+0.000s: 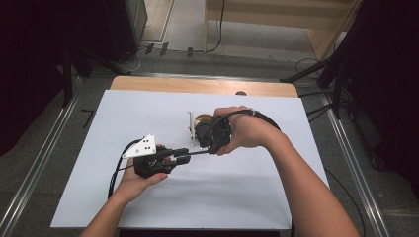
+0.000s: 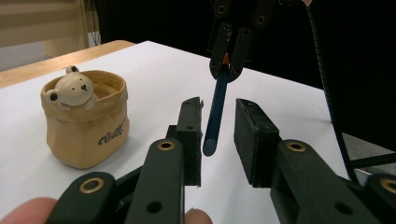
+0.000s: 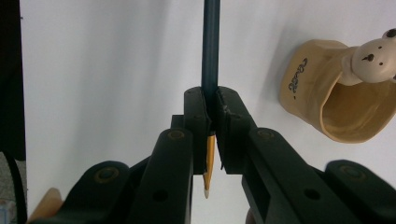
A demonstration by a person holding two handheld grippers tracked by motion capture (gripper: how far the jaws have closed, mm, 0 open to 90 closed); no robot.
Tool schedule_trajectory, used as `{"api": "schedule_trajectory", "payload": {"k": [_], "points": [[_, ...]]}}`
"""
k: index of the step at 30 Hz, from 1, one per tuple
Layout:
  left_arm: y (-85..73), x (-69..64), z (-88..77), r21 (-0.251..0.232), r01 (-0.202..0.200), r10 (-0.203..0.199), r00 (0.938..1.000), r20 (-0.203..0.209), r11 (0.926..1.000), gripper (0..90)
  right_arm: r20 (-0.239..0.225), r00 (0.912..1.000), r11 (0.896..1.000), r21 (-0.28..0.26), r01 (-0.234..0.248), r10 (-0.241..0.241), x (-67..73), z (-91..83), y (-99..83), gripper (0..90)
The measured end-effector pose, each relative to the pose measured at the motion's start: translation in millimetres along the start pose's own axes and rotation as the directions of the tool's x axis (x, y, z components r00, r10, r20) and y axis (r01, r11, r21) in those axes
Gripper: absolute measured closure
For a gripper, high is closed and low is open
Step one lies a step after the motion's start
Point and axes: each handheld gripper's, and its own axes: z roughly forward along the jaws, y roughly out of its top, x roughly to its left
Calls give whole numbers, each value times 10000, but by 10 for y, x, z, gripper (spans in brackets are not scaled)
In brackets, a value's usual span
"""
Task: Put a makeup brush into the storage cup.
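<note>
- Nearest my lens, the right gripper (image 3: pixel 212 135) has its jaws clenched on the blue pencil (image 3: pixel 211 46); its sharpened tip pokes out behind the pads.
- My left gripper (image 2: pixel 219 135) has its jaws apart around the pencil's blunt end, pads not pressing.
- Over the white surface (image 1: pixel 247 197), the pencil bridges both grippers.
- Beside them, the tan bear pouch (image 2: pixel 86 126) is mostly hidden by my right hand in the high view.

Your left hand-held gripper (image 1: pixel 184 157) has open tabletop (image 1: pixel 148 113) from 6 through 11 o'clock. At 2 o'clock the right hand-held gripper (image 1: pixel 203 150) blocks, pencil (image 2: pixel 215 112) spanning the gap between them. Tan bear pot (image 2: pixel 85 119) stands at 12 o'clock behind them, near; room beyond it to the far edge.
</note>
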Motion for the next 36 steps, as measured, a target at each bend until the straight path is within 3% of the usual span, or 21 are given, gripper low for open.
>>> {"api": "schedule_trajectory", "payload": {"k": [9,15,19,22,27,31,36], "points": [[-6,7,3,96,-45,43,9998,171,9999,819,-129,9999,10000,14,29,-29,30,-3,3,847],[2,9,8,245,-3,-14,9974,724,9997,863,-116,9992,9992,70,383,-382,30,14,4,845],[0,13,0,266,34,-62,9940,1094,9996,865,-424,9980,9989,-100,467,-471,52,16,-12,816],[7,10,0,251,-56,25,9928,1199,9997,866,-352,9993,9998,-176,129,-135,84,8,-18,542],[6,3,-3,311,-106,73,9944,1058,9995,866,-262,9979,9978,308,-584,592,123,51,-10,146],[9,4,-14,240,-104,80,9950,996,9997,866,-153,9915,9915,195,-1288,1291,116,76,-54,0],[13,14,-28,212,-152,133,9962,861,9997,866,49,9837,9836,-129,-1798,1799,105,76,-157,0]]}}
